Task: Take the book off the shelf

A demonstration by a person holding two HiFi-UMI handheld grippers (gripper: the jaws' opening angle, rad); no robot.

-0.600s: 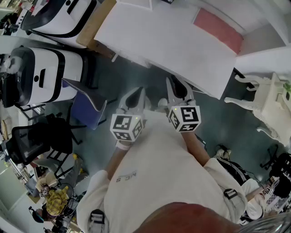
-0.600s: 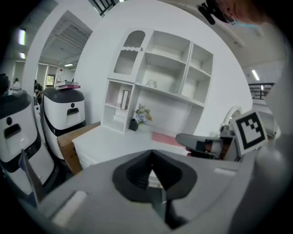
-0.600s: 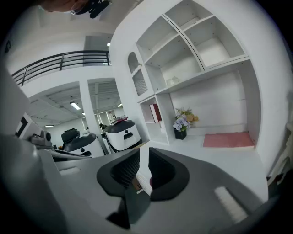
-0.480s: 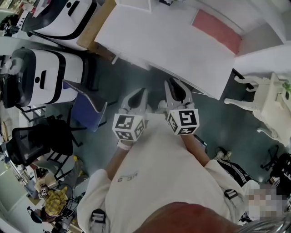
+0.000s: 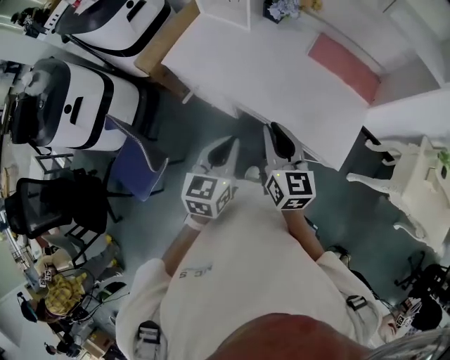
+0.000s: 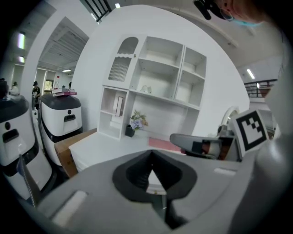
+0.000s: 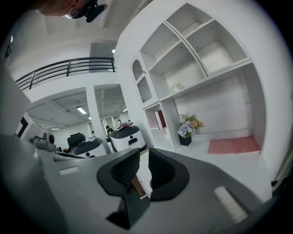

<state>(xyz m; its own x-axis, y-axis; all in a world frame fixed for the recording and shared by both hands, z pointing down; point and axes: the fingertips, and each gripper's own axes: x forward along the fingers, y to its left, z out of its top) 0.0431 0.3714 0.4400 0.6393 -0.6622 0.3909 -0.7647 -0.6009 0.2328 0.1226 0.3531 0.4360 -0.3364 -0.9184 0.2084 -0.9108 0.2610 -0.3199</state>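
White table (image 5: 267, 77): one, the broadest thing ahead of you, running across the top of your head view.
Shelf (image 6: 181, 73): one white unit, standing on the far side of the table and split into open compartments of several sizes.
Robots: two, both white with black trim. The near robot (image 5: 74, 116) stands on the floor to your left, and the far robot (image 5: 119, 21) stands beyond it by the table's end.
Black chair (image 5: 53, 211): one, on the floor at your left, well apart from the table.
Mat (image 5: 344, 55): one pink rectangle, lying flat on the table toward the right end of the shelf.
Left gripper (image 5: 226, 144): one of your two tools, held out in front of your chest and pointing toward the table's near edge. It is clenched, the jaw tips meet, and nothing sits between them.
Right gripper (image 5: 275, 132): just beside the left one and aimed the same way. It is clenched too, with nothing in its jaws.
Flower pot (image 7: 187, 131): one small dark pot with pale blooms, on the table just right of the compartment holding the book.
Book (image 7: 160, 119): one that you can count, red-covered. It is in the tall lower compartment at the shelf's left end.
Book, pose: it stands on end with its long axis vertical and its narrow edge facing out toward you. A pale upright strip stands against it, and you cannot tell whether that is a second volume.
Book, reach: well apart from both grippers, across the table.
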